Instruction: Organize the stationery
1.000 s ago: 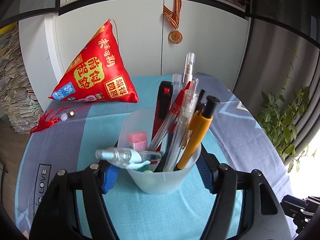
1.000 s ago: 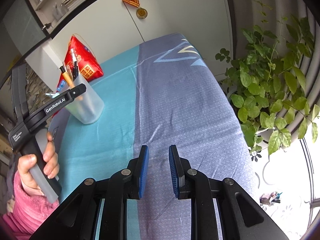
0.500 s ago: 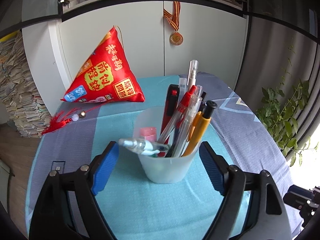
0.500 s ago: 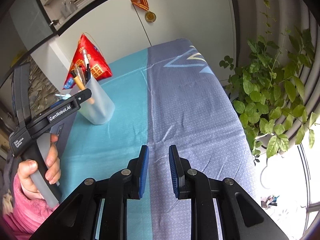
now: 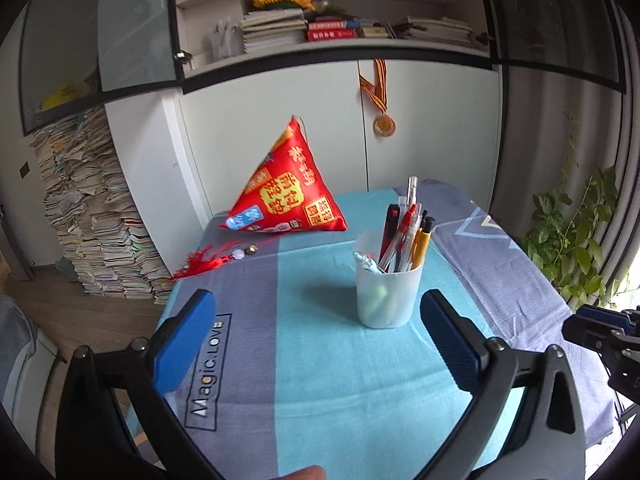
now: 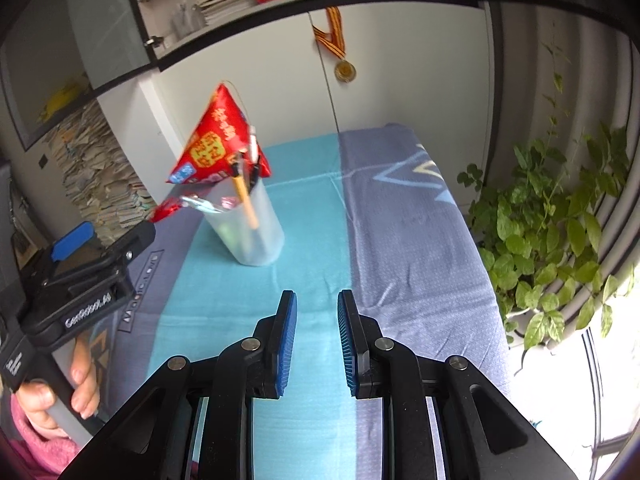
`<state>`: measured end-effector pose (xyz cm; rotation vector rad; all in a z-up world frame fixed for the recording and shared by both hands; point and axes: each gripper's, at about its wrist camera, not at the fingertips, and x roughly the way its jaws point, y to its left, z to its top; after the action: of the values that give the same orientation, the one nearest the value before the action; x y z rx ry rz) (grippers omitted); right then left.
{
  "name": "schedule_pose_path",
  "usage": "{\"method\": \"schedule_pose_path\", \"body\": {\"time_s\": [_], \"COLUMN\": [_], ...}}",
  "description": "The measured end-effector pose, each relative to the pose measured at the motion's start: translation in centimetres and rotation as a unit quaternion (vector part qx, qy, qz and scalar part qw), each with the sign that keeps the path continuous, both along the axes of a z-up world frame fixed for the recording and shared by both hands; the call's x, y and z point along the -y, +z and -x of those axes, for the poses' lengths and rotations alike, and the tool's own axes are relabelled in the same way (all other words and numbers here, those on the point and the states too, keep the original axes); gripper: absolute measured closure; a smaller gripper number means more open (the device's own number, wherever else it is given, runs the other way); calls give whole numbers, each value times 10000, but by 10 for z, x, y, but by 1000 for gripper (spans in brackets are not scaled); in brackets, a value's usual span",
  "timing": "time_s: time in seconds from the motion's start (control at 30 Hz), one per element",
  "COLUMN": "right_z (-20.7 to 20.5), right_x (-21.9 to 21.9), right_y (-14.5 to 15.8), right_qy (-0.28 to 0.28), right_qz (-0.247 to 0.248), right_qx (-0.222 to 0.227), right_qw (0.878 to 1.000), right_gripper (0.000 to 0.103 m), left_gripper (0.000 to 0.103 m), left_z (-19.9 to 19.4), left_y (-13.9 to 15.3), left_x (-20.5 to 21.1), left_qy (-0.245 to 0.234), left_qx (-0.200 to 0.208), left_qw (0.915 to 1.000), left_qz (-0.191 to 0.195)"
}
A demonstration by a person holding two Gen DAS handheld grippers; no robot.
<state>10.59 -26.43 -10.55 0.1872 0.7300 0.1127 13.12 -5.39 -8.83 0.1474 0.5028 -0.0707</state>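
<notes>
Frosted plastic cup point(image 5: 389, 296) on matt woven tablecloth point(image 5: 320, 360)

Around the translucent pen cup point(image 5: 390, 294) the tablecloth point(image 5: 320, 380) lies bare in front and to both sides, while just behind it to the left the red pyramid cushion point(image 5: 286, 196) with its tassel point(image 5: 208, 258) blocks the way.

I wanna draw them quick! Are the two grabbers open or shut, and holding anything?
Left gripper: open wide, jaws just opened, holding nothing; the cup stands beyond it.
Right gripper: open a little, holding nothing.
</notes>
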Motion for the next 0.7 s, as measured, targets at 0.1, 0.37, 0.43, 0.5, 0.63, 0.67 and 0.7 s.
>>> {"method": "schedule_pose_path", "body": {"time_s": [0.1, 0.37, 0.43, 0.5, 0.63, 0.67, 0.7], "right_z": [10, 39, 45, 51, 65, 69, 71], "right_x": [-12, -32, -36, -40, -47, -48, -51], "right_y": [11, 37, 44, 51, 66, 68, 71], "right_qy": [70, 64, 17, -21, -121, -118, -99], "right_qz": [125, 187, 209, 227, 243, 238, 246], "right_qx": [145, 473, 561, 644, 864, 937, 978], "right_qw": [9998, 9987, 9982, 9977, 9959, 9952, 9948], "right_gripper": [82, 74, 69, 66, 45, 44, 44], "left_gripper": [1, 1, 1, 1, 1, 1, 1], "left_z": [17, 52, 60, 68, 86, 90, 93], "left_y": [8, 28, 33, 38, 48, 50, 51], "left_x": [-3, -19, -22, -24, -28, -28, -29], "left_qy": [-18, -18, -5, -23, -104, -106, -110], "left_qx": [129, 219, 223, 227, 269, 306, 338], "left_qw": [9999, 9997, 9997, 9996, 9991, 9990, 9988], "left_qz": [-99, 92, 129, 176, 297, 316, 328]}}
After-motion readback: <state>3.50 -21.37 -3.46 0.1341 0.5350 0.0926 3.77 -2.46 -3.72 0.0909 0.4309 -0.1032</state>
